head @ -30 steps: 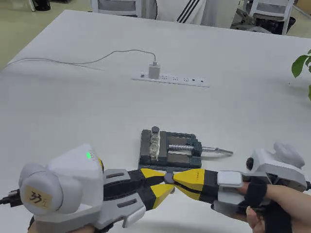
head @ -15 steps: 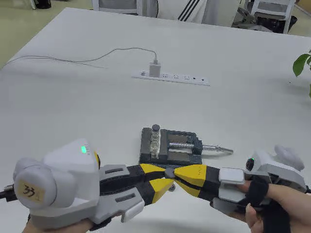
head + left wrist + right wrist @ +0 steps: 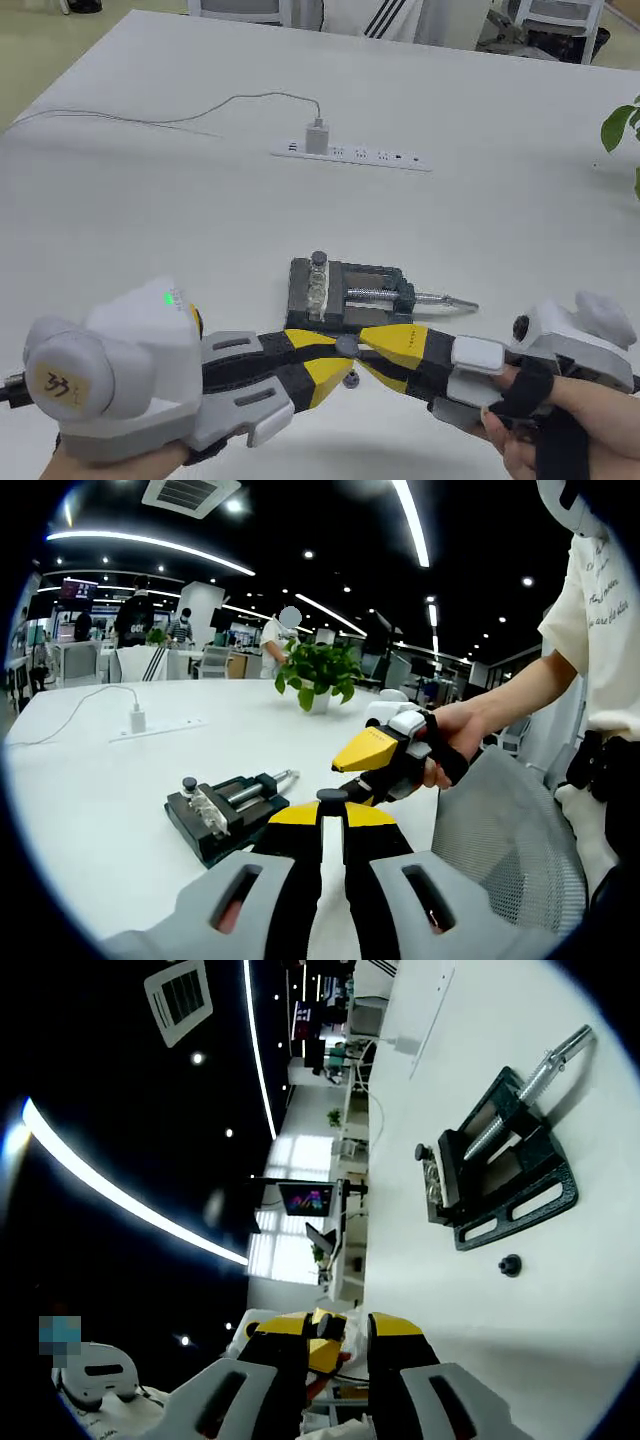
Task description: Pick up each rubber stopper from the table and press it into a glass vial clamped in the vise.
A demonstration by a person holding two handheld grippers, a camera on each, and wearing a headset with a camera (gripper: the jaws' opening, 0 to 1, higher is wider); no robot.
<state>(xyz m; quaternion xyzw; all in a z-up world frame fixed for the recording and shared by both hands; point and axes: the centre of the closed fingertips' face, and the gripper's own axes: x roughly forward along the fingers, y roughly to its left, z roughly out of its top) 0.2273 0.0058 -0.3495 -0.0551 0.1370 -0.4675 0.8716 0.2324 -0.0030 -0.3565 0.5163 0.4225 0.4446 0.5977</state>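
My left gripper [image 3: 332,812] is clenched almost fully on a small grey rubber stopper [image 3: 331,797], held above the table on the near side of the vise. My right gripper [image 3: 362,353] meets it tip to tip with its jaws parted a little; I cannot tell whether it touches the stopper. A second round stopper [image 3: 351,379] lies on the smooth white table [image 3: 150,200] just beneath. The dark metal vise [image 3: 372,312] clamps an upright, already capped glass vial [image 3: 318,288]. Open surface runs left and far to the power strip [image 3: 350,159].
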